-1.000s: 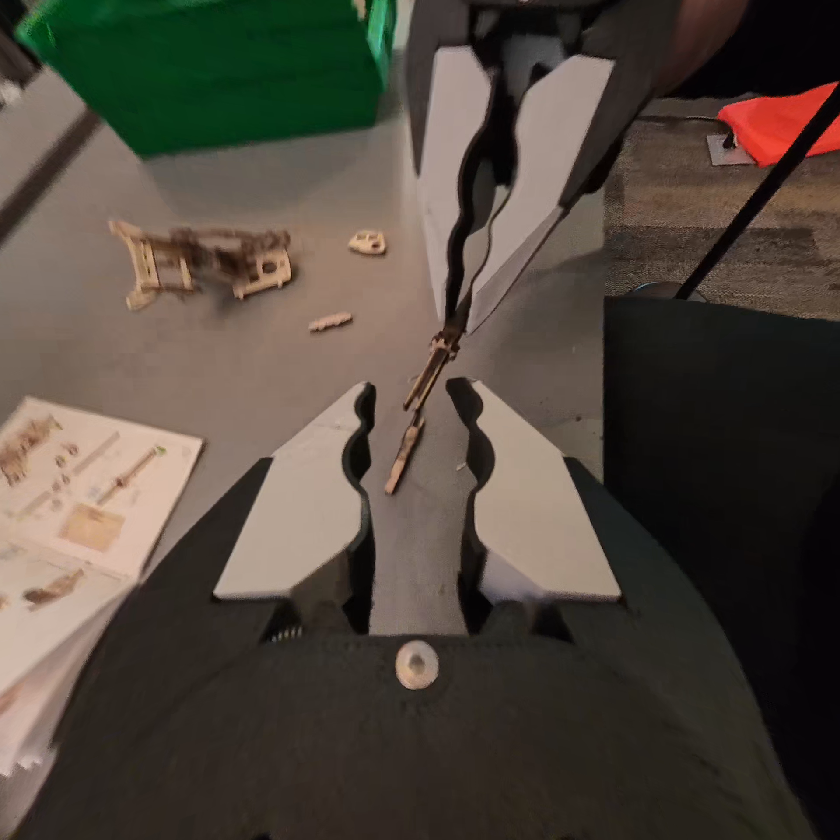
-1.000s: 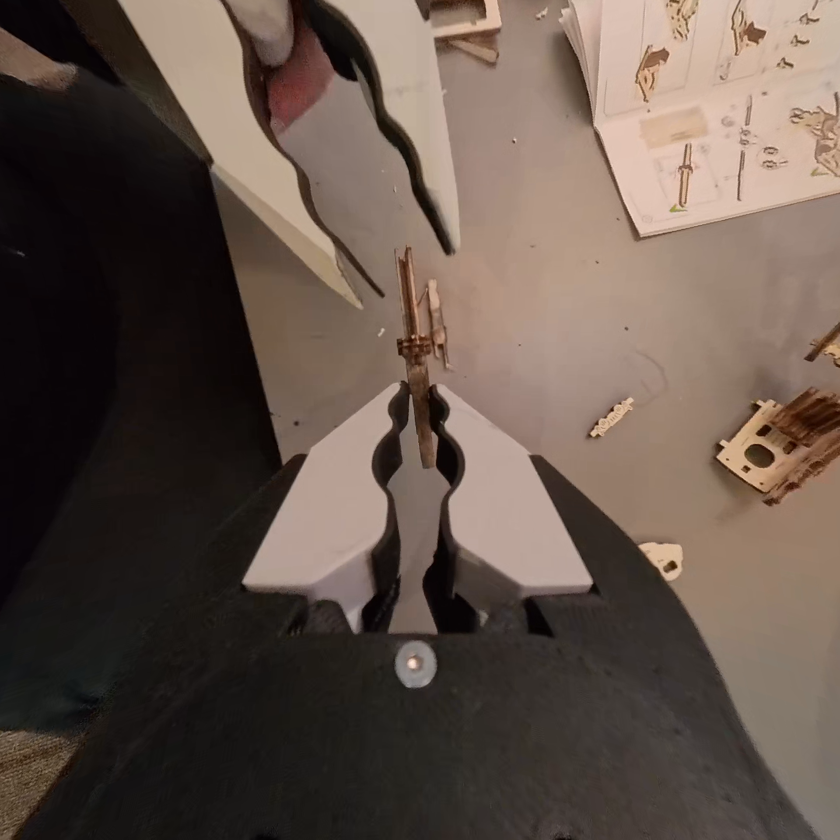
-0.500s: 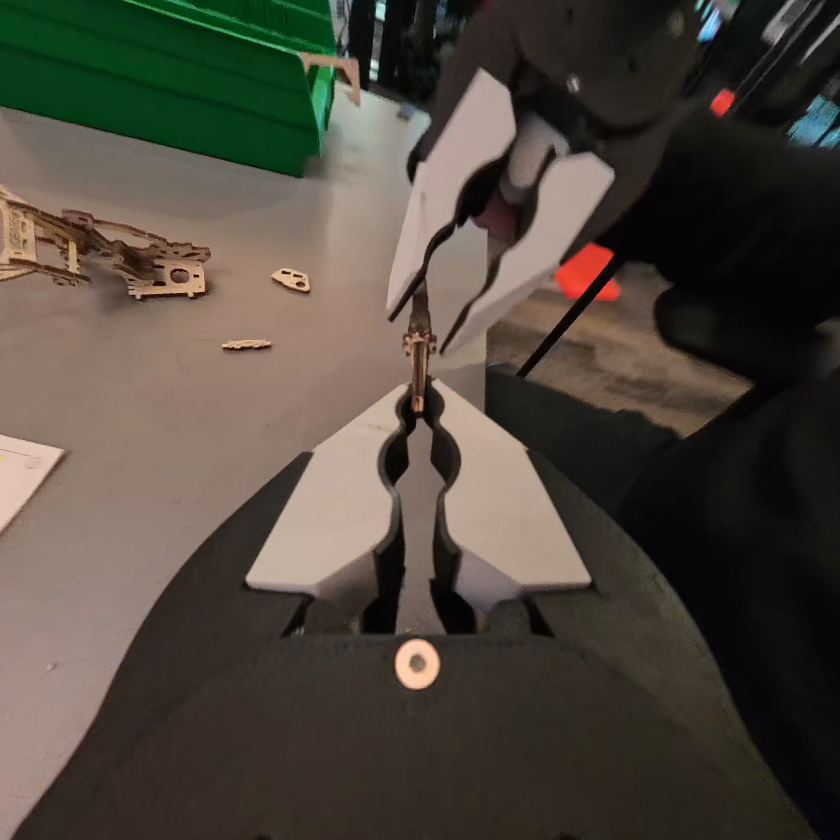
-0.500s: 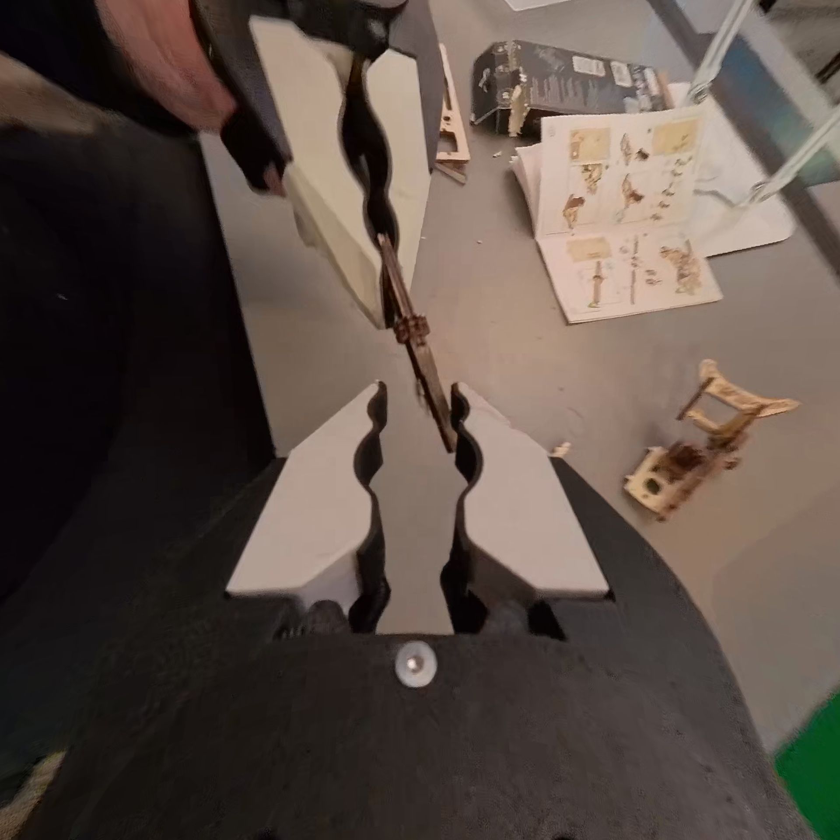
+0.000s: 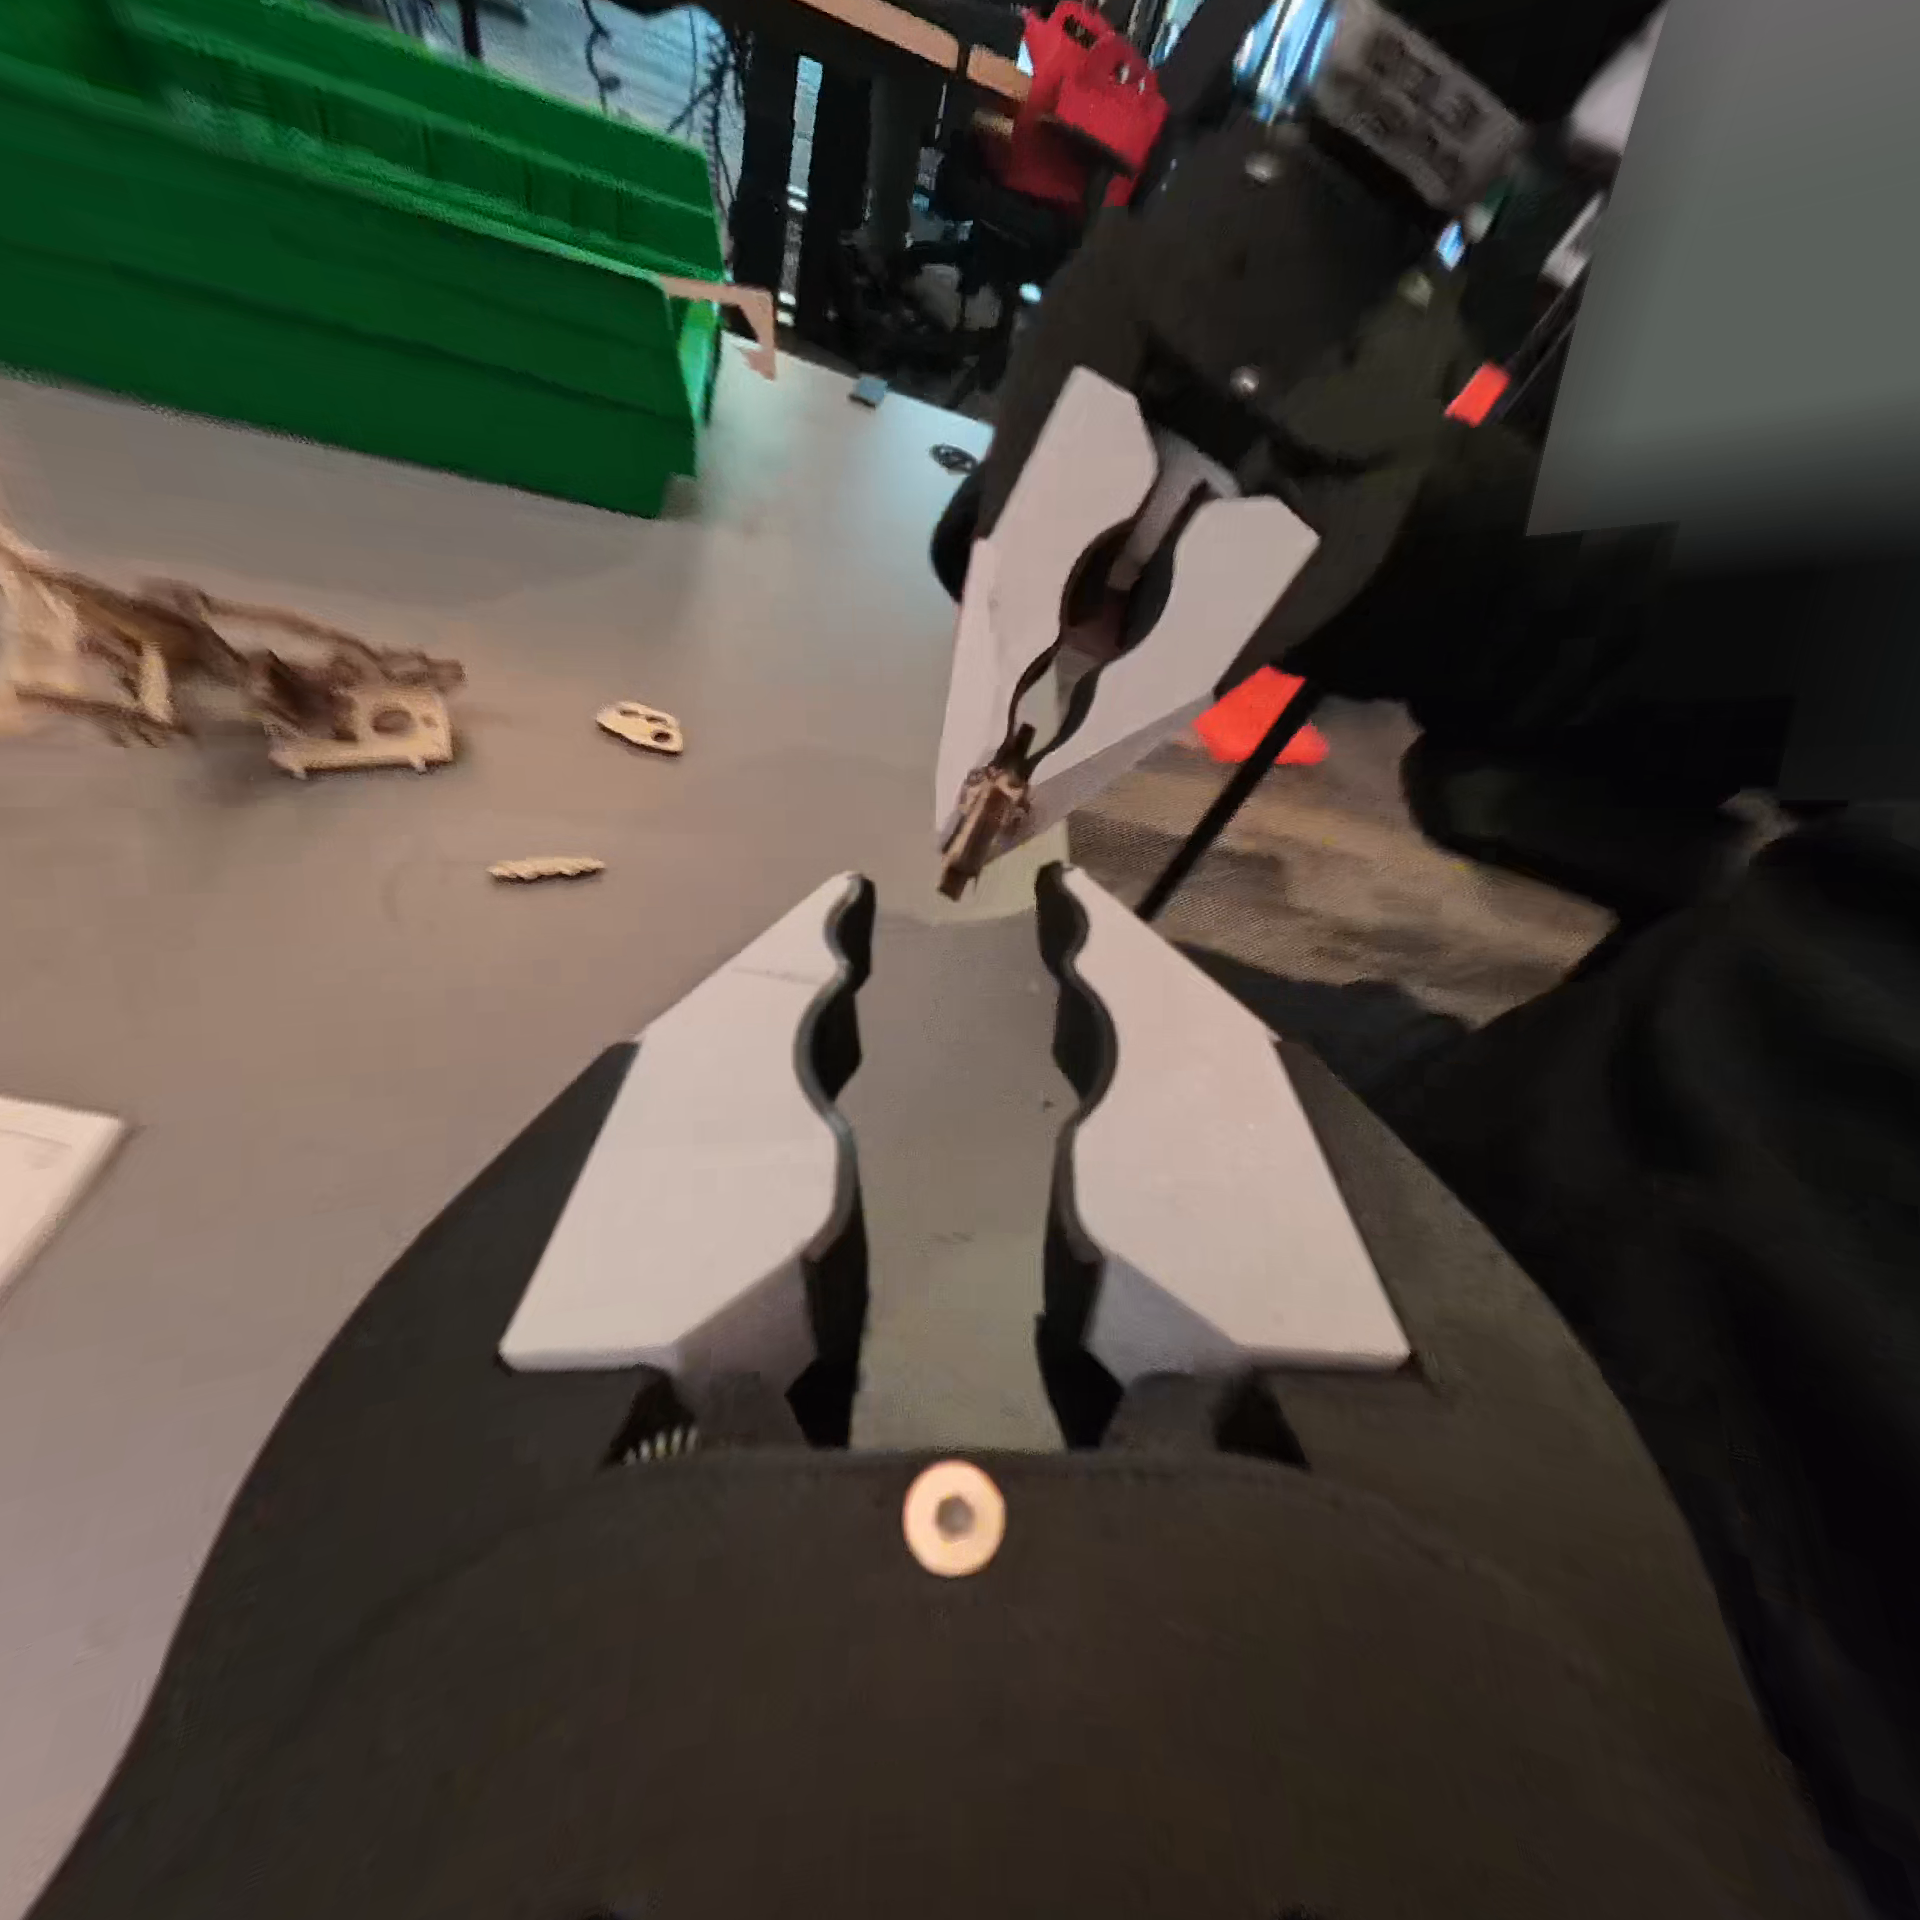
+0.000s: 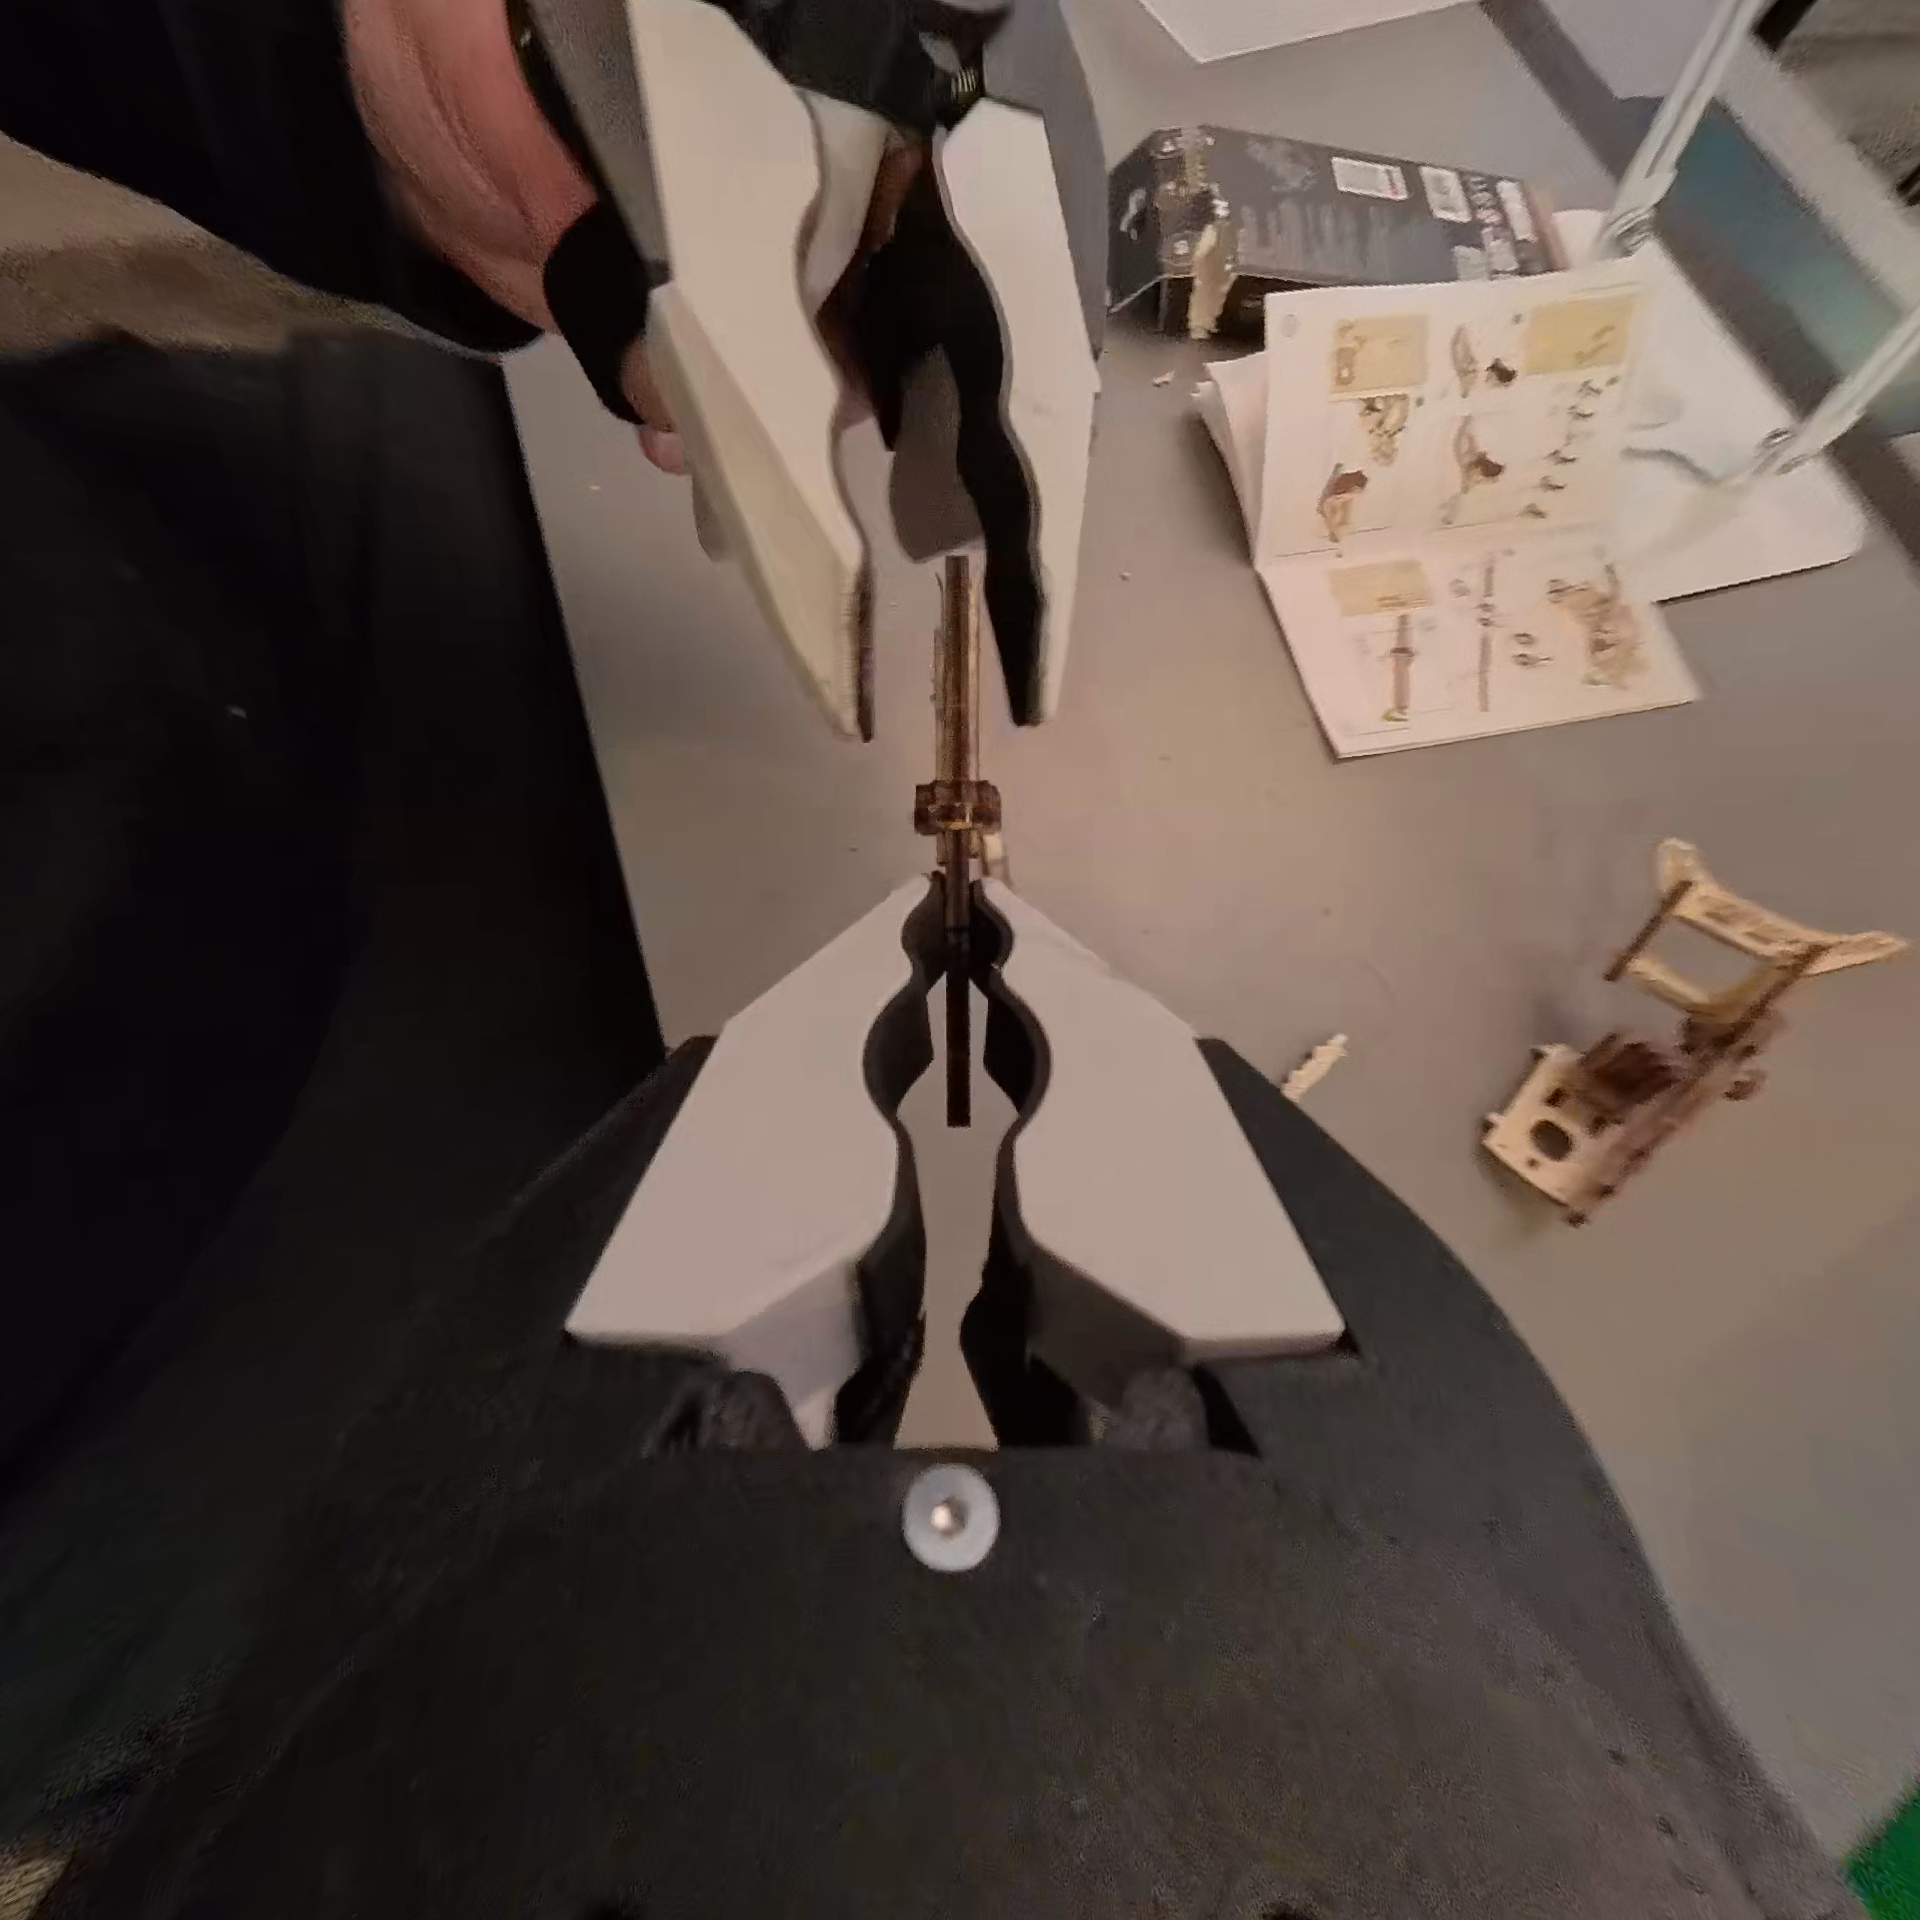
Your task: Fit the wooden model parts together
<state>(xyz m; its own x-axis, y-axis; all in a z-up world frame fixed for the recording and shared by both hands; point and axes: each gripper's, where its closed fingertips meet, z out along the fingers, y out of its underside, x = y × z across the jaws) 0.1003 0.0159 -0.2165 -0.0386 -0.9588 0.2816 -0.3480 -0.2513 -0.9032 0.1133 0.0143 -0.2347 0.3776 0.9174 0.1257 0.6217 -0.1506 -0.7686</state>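
Observation:
My right gripper point(image 6: 958, 894) is shut on a thin wooden rod assembly point(image 6: 956, 727) with a small collar on it, held in the air over the grey table point(image 6: 1299, 852). The rod's far end reaches between the fingers of my left gripper point(image 6: 940, 722), which is open around it without gripping. In the left wrist view my left gripper point(image 5: 951, 881) is open and empty. The right gripper point(image 5: 1023, 753) is just beyond it, and the rod point(image 5: 982, 821) points down toward its tips.
A partly built wooden model point(image 6: 1621, 1091) point(image 5: 343, 717) lies on the table, with a toothed strip point(image 5: 545, 868) and a small oval piece point(image 5: 639, 725) nearby. An open instruction booklet point(image 6: 1455, 499), a black box point(image 6: 1330, 218) and a green crate point(image 5: 343, 281) stand farther off. The table edge and a person's dark clothing are close by. The grippers are tip to tip, or close to it. Left tips and right tips are each some 20 centimetres from the small oval piece point(image 5: 639, 725).
Half a second ago my left gripper was shut on the rod and the right was open. Now the right has shut on it and the left has opened.

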